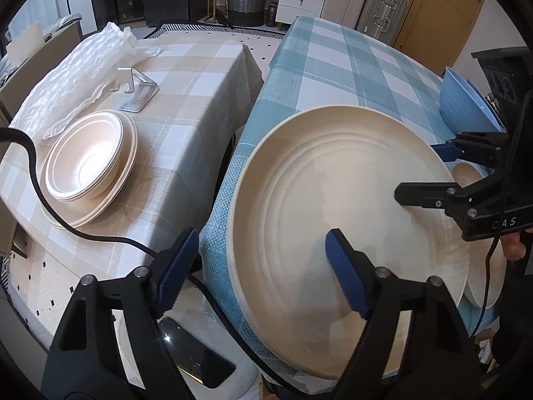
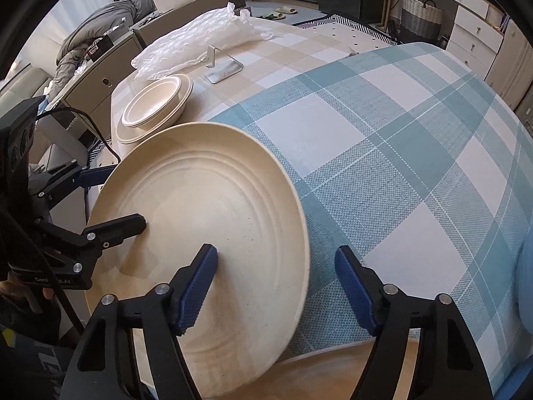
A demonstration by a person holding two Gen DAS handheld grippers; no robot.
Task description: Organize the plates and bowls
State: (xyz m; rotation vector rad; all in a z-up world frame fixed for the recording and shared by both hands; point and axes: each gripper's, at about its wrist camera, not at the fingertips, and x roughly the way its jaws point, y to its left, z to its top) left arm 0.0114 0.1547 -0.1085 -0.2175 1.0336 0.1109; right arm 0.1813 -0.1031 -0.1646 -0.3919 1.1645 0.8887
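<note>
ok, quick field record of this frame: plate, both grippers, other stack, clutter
large plate: cream plate, ridged, on blue-checked tablecloth, overhanging its edge
left gripper: straddles plate's left rim, pads not pressing
right gripper: straddles plate's right rim, pads not pressing
stack: bowls nested on a plate, beige-checked table
clutter: metal stand, bubble wrap
blue bowl: far right, behind right gripper

Matt ribbed plate (image 1: 319,206), woven tablecloth (image 1: 349,66)
</note>
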